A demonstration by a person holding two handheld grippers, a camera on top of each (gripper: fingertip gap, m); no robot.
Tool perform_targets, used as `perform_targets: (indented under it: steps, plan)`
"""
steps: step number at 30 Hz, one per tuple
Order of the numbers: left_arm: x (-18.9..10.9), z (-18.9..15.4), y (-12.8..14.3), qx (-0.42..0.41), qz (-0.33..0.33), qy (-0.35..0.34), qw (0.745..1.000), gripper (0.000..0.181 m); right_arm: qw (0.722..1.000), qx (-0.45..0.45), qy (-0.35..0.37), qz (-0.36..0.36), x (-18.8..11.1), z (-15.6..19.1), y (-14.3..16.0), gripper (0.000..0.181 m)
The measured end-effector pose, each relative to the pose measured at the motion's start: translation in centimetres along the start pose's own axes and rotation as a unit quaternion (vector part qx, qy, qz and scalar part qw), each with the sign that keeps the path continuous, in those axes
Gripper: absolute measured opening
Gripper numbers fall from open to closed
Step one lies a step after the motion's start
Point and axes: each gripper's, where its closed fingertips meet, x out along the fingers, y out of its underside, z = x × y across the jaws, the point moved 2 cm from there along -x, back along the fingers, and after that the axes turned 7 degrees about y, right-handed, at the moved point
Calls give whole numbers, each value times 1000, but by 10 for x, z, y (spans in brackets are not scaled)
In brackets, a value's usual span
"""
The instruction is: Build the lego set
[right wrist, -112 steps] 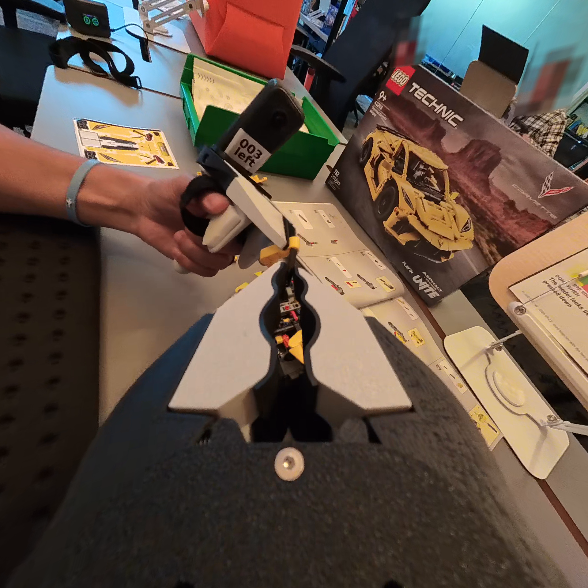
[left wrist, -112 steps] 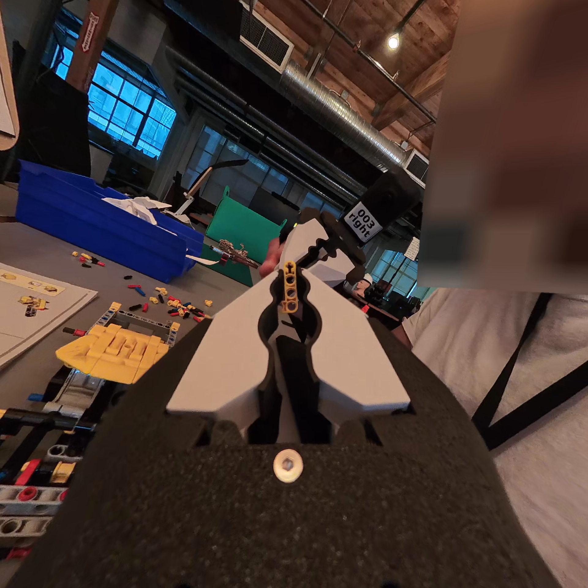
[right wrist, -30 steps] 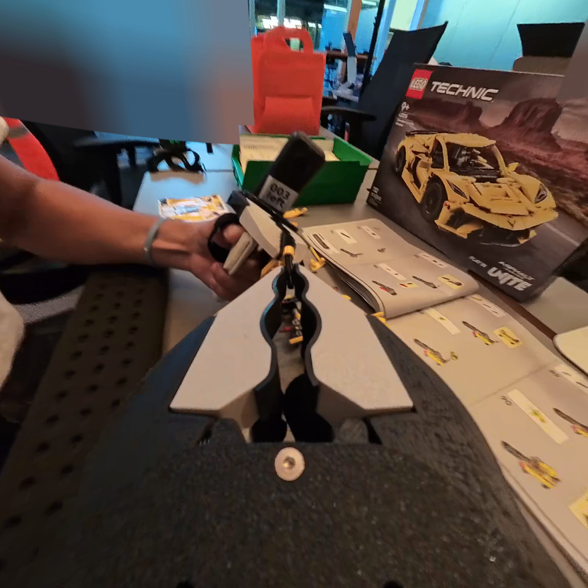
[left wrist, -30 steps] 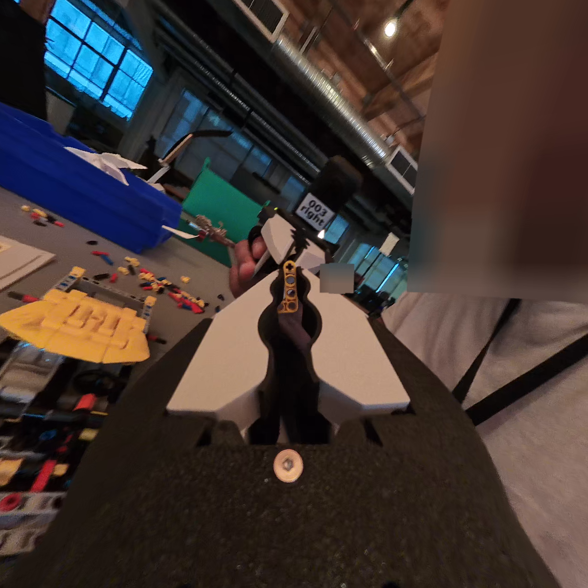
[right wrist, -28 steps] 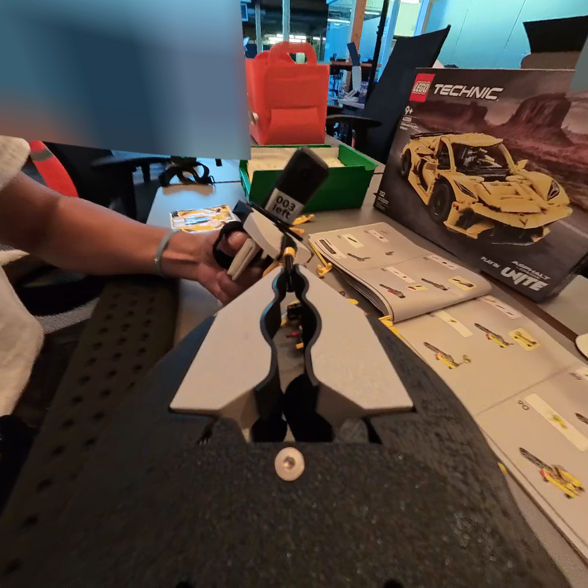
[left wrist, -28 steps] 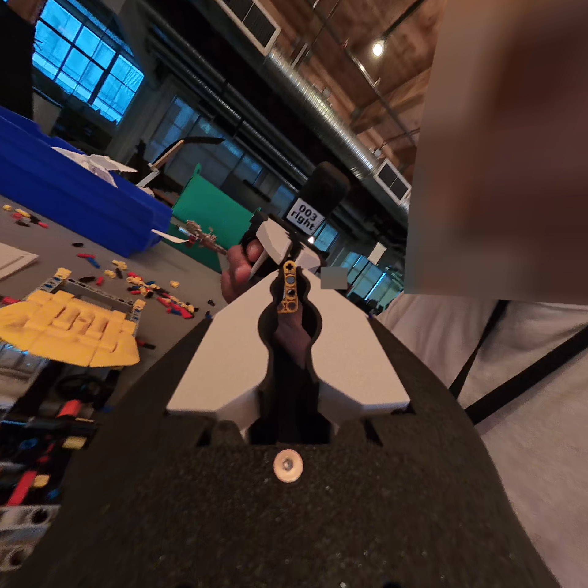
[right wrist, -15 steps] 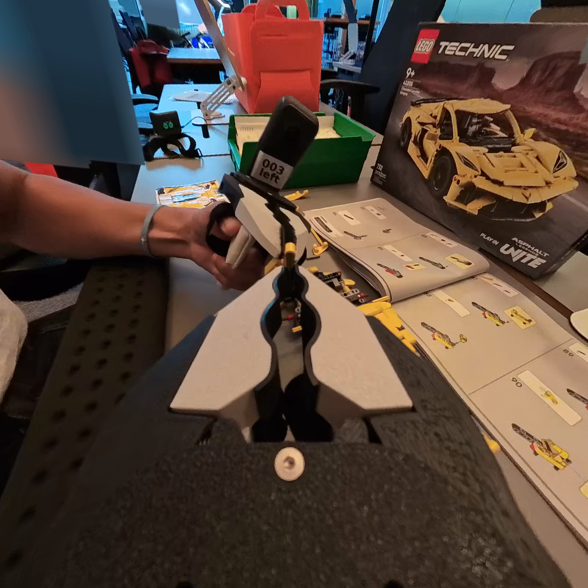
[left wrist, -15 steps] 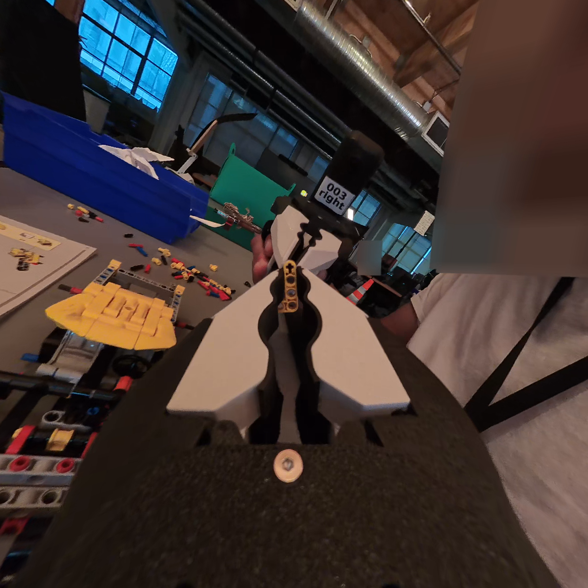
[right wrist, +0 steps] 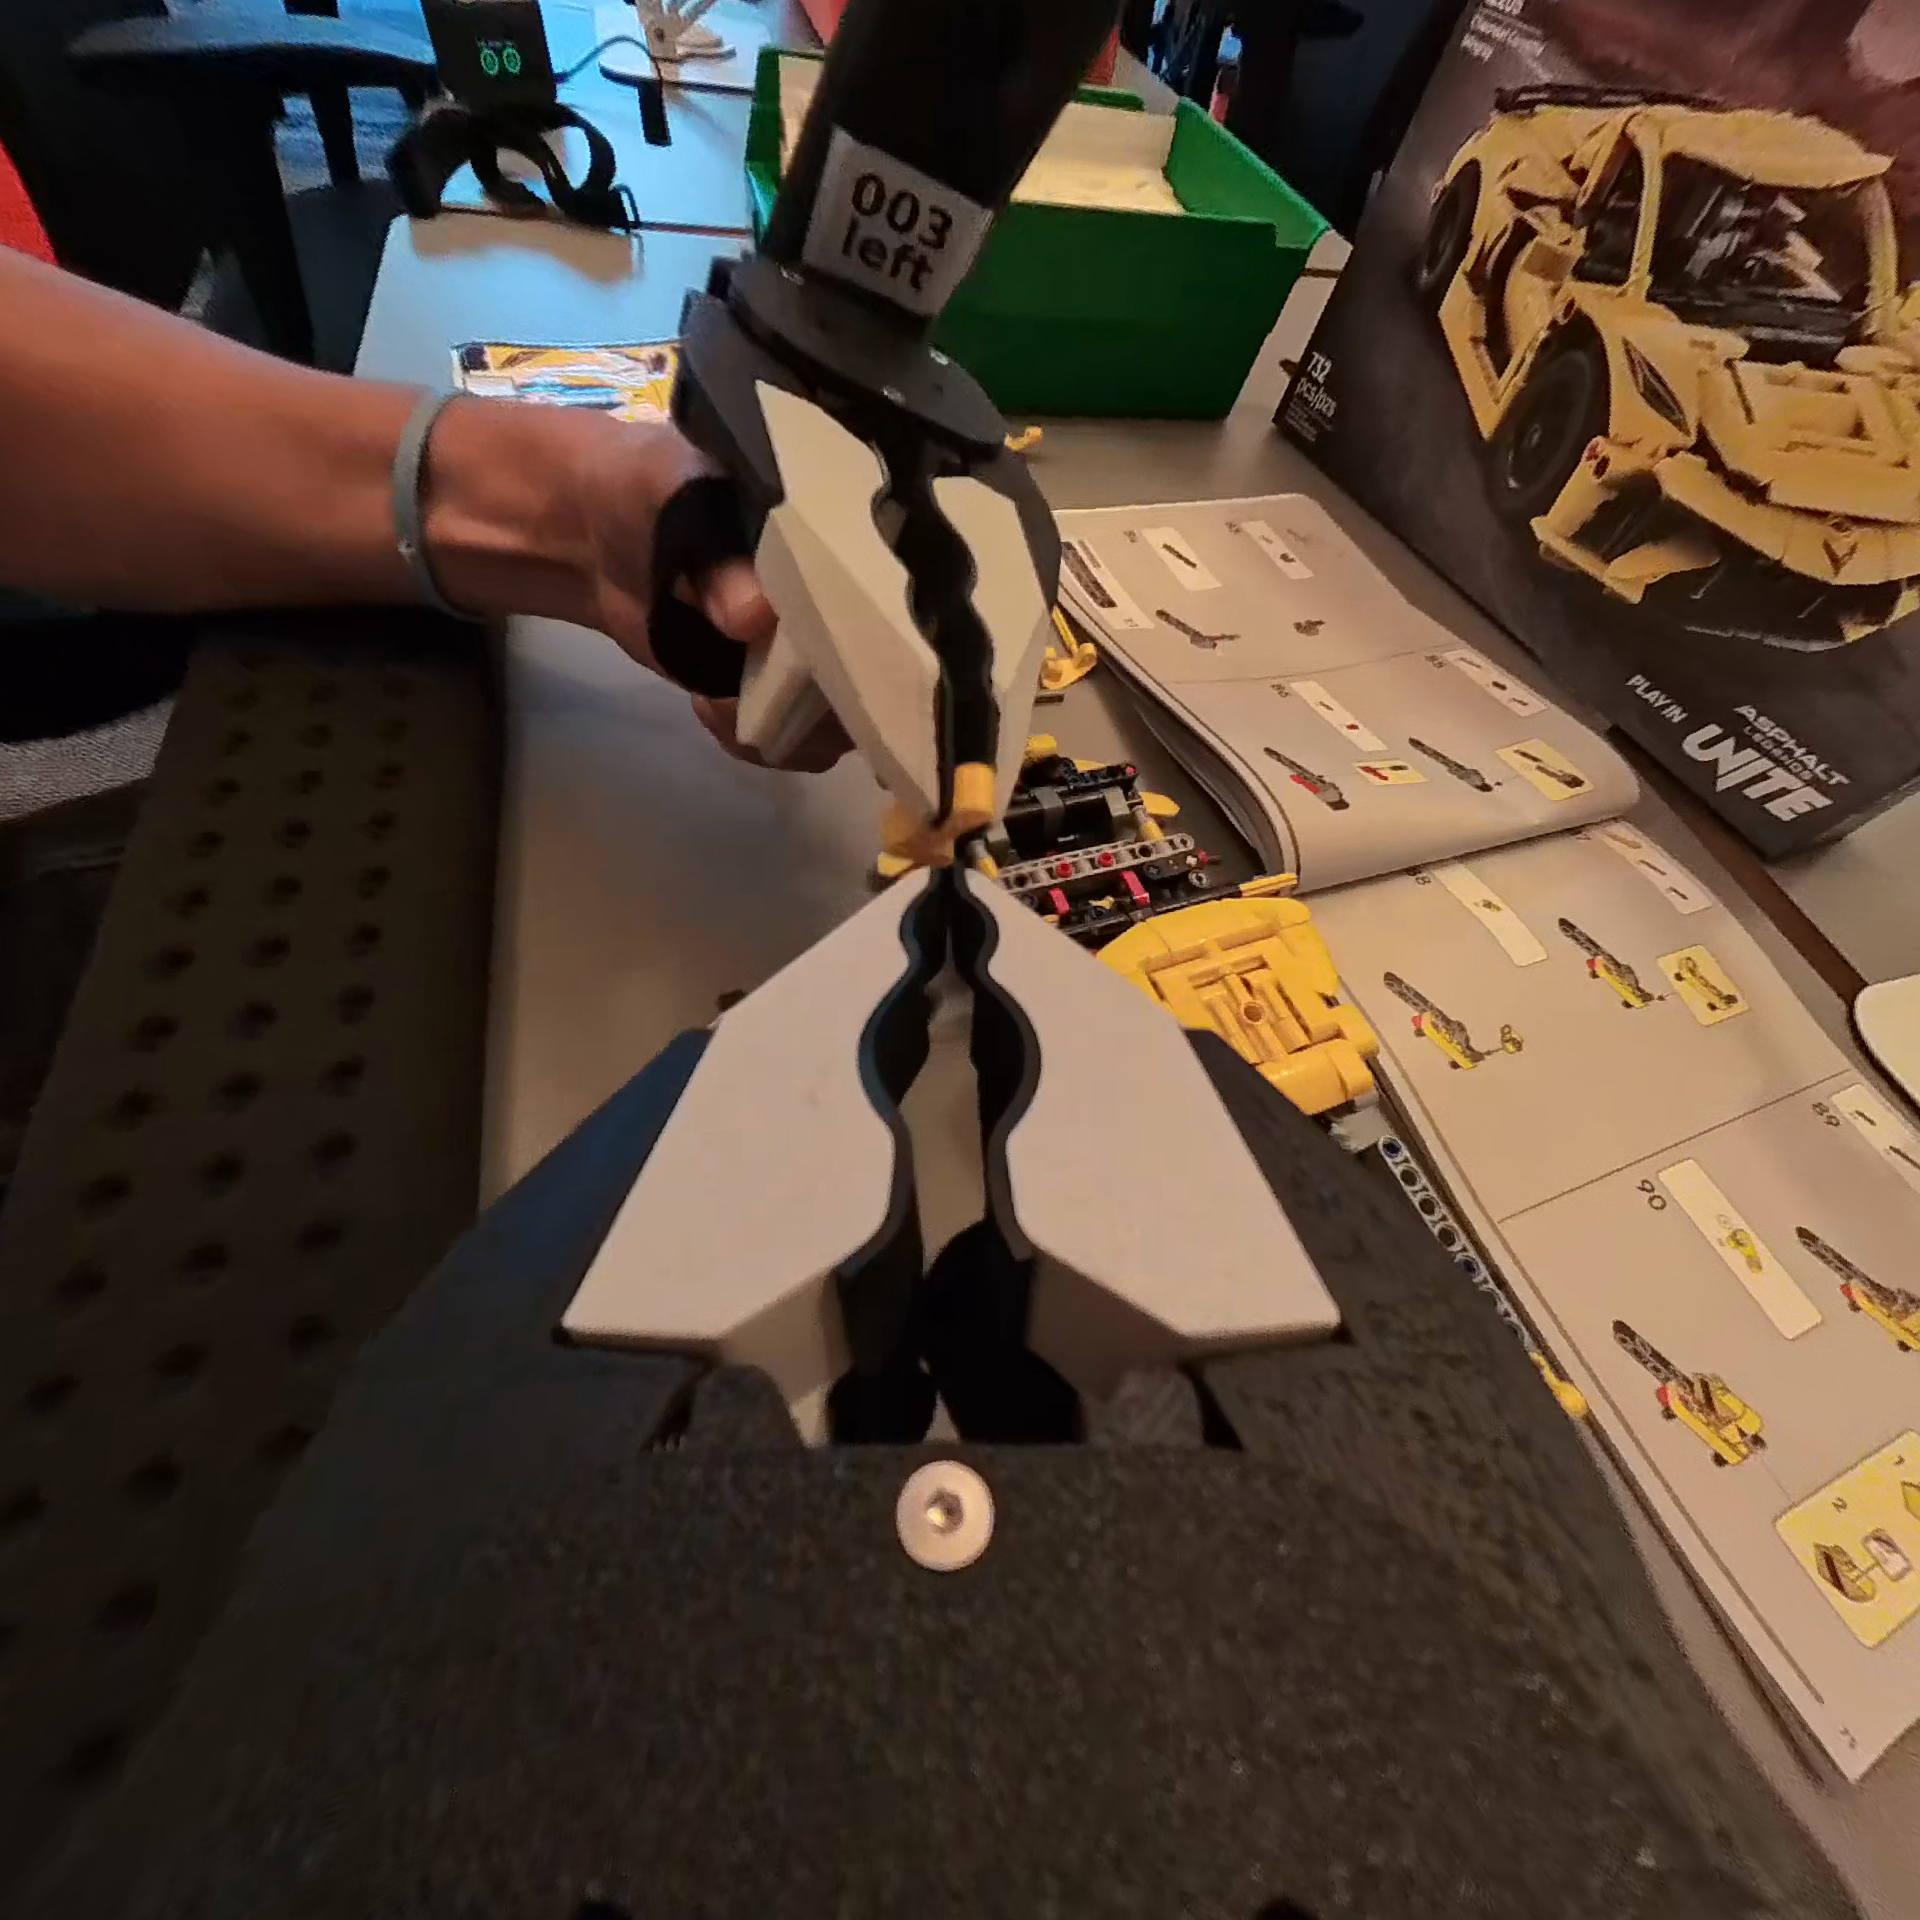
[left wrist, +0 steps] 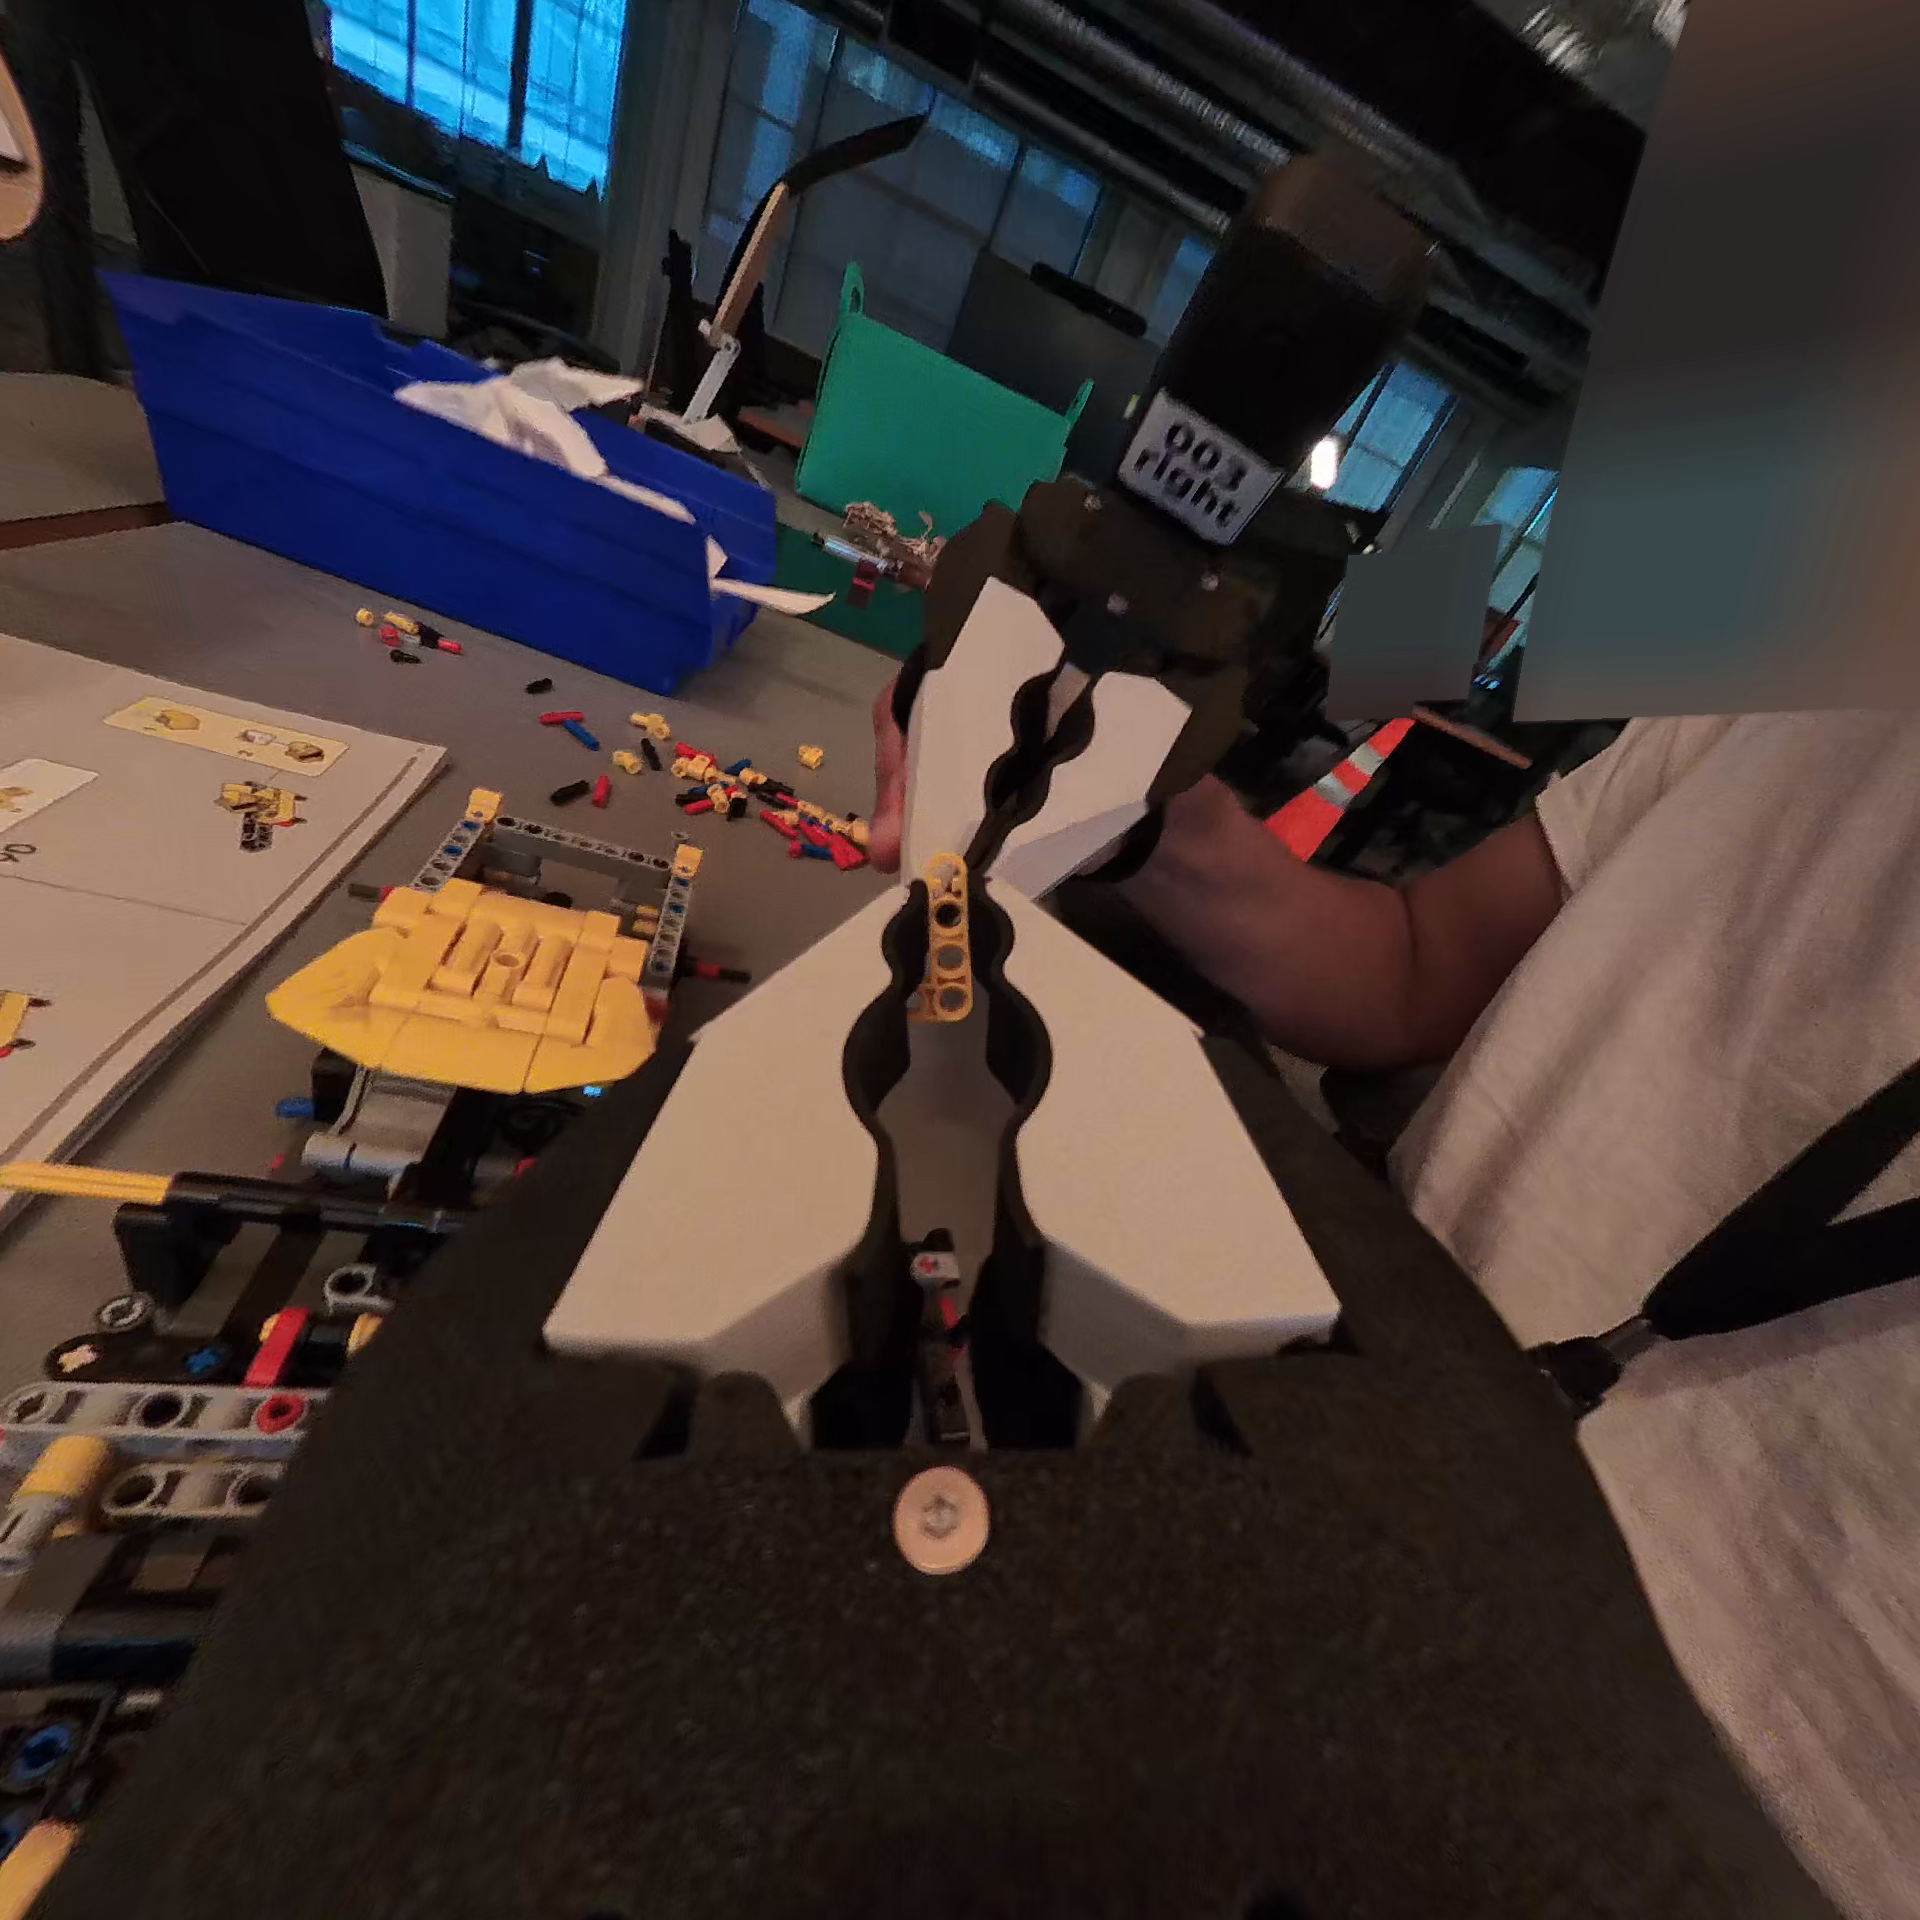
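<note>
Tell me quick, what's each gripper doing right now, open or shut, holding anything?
Left gripper: shut on the yellow beam.
Right gripper: shut, tips meeting that beam; whether it grips anything cannot be told.

There were two grippers: the left gripper [left wrist: 943,935] and the right gripper [right wrist: 948,894]. There was one yellow beam [left wrist: 948,951] with holes. One half-built yellow car [left wrist: 473,987] sat on the table. There was one blue bin [left wrist: 416,478], one green box [right wrist: 1101,281], one big car box [right wrist: 1662,364], and one open booklet [right wrist: 1351,665].
</note>
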Motion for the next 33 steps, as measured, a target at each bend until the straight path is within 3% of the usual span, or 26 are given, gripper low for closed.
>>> perform_targets:
  steps: [4, 8, 11, 14, 22, 24, 28, 33]
  plan:
    - [-9, 16, 2, 14, 25, -63, 998, 7, 1000, 9, 0, 3, -4, -4, 5, 0]
    - [-27, 19, -14, 28, -1, -92, 995, 7, 992, 49, -39, 107, -13, -4, 45, 0]
    - [-47, 30, -29, 20, -47, -133, 990, 7, 993, 46, -32, 104, -2, 8, 53, 1]
    - [-66, 36, -41, 18, -88, -156, 984, 7, 989, 26, -6, 148, 24, 18, 66, 18]
    - [-69, 33, -46, 24, -94, -162, 982, 7, 972, 86, 42, 213, 71, 29, 72, 28]
    - [-67, 31, -47, 26, -95, -158, 983, 7, 965, 113, 71, 225, 76, 21, 75, 40]
    - [-70, 29, -50, 24, -104, -152, 983, 7, 968, 126, 90, 198, 83, 22, 70, 38]
    - [-74, 28, -54, 22, -114, -148, 982, 7, 967, 129, 64, 212, 97, 20, 70, 38]
